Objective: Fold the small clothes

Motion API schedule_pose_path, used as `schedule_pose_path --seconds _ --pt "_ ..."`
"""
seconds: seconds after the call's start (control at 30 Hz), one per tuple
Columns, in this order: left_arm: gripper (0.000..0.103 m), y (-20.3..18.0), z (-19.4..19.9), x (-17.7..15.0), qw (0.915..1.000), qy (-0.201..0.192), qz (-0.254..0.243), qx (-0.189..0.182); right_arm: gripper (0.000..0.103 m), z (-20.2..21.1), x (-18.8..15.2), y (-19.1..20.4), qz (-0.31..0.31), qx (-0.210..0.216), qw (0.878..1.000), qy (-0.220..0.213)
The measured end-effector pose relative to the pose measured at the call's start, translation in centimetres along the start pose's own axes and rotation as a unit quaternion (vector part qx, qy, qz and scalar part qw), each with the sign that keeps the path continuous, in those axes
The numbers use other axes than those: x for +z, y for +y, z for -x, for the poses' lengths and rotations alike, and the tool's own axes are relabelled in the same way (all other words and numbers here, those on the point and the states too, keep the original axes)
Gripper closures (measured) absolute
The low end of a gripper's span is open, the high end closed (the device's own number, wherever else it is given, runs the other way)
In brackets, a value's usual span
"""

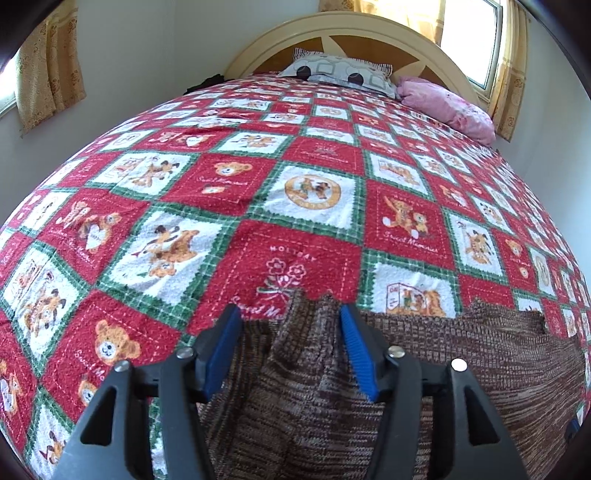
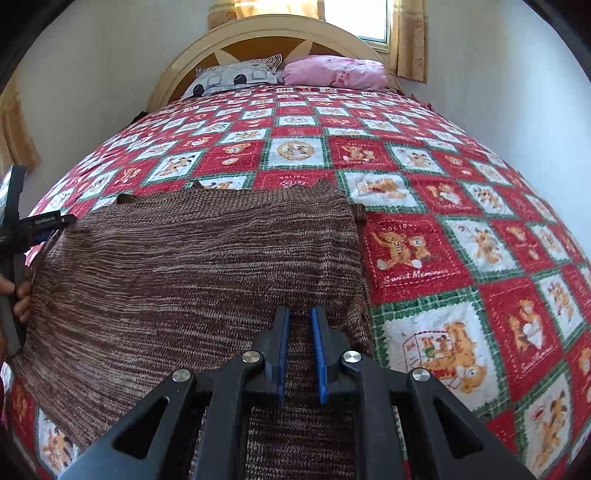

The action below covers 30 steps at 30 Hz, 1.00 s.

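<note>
A brown knitted garment [image 2: 192,266] lies spread on the red patchwork bedspread [image 2: 424,192]. In the left wrist view the garment [image 1: 443,362] fills the lower right, with a raised fold of it between the fingers. My left gripper [image 1: 290,314] is open wide over the garment's left part, with its blue pads either side of that fold. My right gripper [image 2: 300,314] stands over the garment's near right part with its jaws nearly closed, a narrow gap between the pads; whether cloth is pinched is hidden. The left gripper also shows at the left edge of the right wrist view [image 2: 22,229].
The bedspread [image 1: 258,184] covers the whole bed. A grey patterned pillow [image 1: 340,72] and a pink pillow [image 1: 447,103] lie at the cream headboard [image 1: 424,33]. Walls and curtained windows stand on both sides.
</note>
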State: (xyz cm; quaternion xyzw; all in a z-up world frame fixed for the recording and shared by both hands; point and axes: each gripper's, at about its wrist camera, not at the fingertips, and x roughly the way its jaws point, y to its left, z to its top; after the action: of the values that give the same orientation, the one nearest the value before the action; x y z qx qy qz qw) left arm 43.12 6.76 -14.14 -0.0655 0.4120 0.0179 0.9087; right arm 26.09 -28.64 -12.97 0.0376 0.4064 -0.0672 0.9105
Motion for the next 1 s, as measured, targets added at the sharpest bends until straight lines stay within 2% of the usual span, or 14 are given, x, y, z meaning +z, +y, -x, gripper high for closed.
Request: schedule_pose_path --seconds 0.17,0.23,0.27,0.3,0.43,0.5,0.57,0.6,0.7,0.8,0.93,1.0 --pt "0.035 0.2 0.2 -0.2 1.0 0.002 -0.001 0.004 0.09 -0.1 -0.3 -0.9 -0.021 0.023 0.999 -0.013" --pt "0.027 0.4 0.5 -0.3 0.9999 0.012 -0.009 -0.006 0.09 -0.1 -0.4 -1.7 -0.04 0.043 0.998 -0.014" --pt "0.016 0.5 0.7 -0.4 0.9995 0.022 -0.022 -0.005 0.09 -0.1 -0.4 -1.7 -0.043 0.046 0.998 -0.014" --pt "0.008 0.7 1.2 -0.8 0.9988 0.032 -0.036 0.013 0.09 -0.1 -0.4 -1.7 -0.046 0.049 0.998 -0.014" --pt "0.008 1.2 4.9 -2.6 0.9973 0.018 -0.068 0.02 0.09 -0.2 -0.3 -1.7 -0.039 0.042 0.998 -0.015" --pt "0.009 0.9 7.7 -4.0 0.9967 -0.004 -0.077 0.026 0.09 -0.2 -0.3 -1.6 -0.038 0.041 0.998 -0.015" --pt "0.009 -0.6 10.2 -5.4 0.9947 -0.025 -0.099 0.015 0.09 -0.2 -0.3 -1.6 -0.041 0.044 0.998 -0.016" --pt "0.008 -2.3 11.7 -6.7 0.9917 -0.039 -0.123 -0.002 0.09 -0.2 -0.3 -1.6 -0.042 0.046 0.998 -0.016" --pt "0.008 -6.0 13.6 -9.3 0.9856 -0.053 -0.157 -0.033 0.09 -0.2 -0.3 -1.5 -0.039 0.042 0.998 -0.016" --pt "0.008 -9.1 12.5 -11.2 0.9839 -0.017 -0.165 -0.066 0.09 0.0 -0.3 -0.9 -0.026 0.027 0.999 -0.017" --pt "0.008 -10.3 10.0 -12.5 0.9871 0.02 -0.15 -0.051 0.089 0.0 -0.3 -0.6 -0.017 0.016 1.0 -0.017" --pt "0.001 -9.6 9.4 -12.5 0.9895 0.027 -0.134 -0.047 0.089 0.0 -0.3 -0.7 -0.019 0.018 1.0 -0.017"
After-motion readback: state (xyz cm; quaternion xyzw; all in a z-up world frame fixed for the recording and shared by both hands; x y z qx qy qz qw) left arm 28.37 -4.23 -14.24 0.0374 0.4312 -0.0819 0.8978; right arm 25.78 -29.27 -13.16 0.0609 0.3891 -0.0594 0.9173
